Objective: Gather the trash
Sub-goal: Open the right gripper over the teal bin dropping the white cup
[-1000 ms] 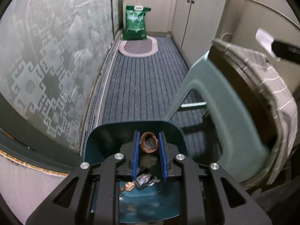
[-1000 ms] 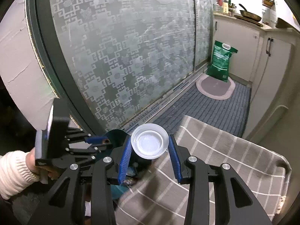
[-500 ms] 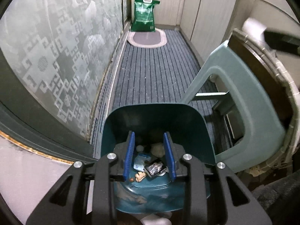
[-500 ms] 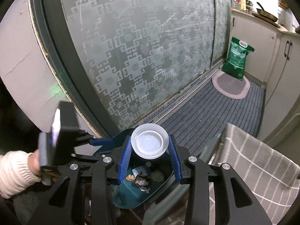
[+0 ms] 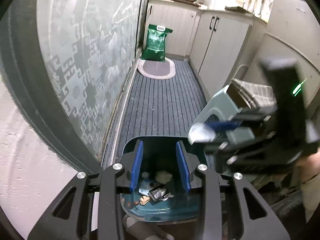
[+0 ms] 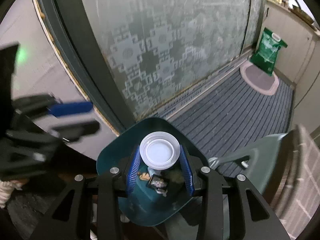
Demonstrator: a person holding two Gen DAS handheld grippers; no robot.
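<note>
A: Trash sits in the teal bin (image 5: 160, 206) at the bottom centre of your left wrist view: a foil wrapper (image 5: 159, 192), a pale blue packet (image 5: 145, 188), a crumpled whitish wad (image 5: 163, 175) and some brown scraps (image 5: 144, 200).

B: Any writing you can read?

A: None on the wrapper or packet; they are too small. The green bag (image 5: 157, 43) in the upper middle has white print, too blurred for you to read.

B: What are your claws doing?

A: Your left gripper (image 5: 159, 168) hangs over the bin with nothing between its blue pads, and its jaws are opening. Your right gripper (image 6: 160, 167) clamps a white plastic lid (image 6: 159, 153) between its pads, just above the bin's mouth, lower centre of the right wrist view.

B: Anything else beside the bin?

A: A grey-green stool (image 5: 224, 108) at right with a checked cloth (image 5: 258, 94) on it, and the striped mat (image 5: 162, 108) running up to a small oval rug (image 5: 157, 69) under the bag.
</note>
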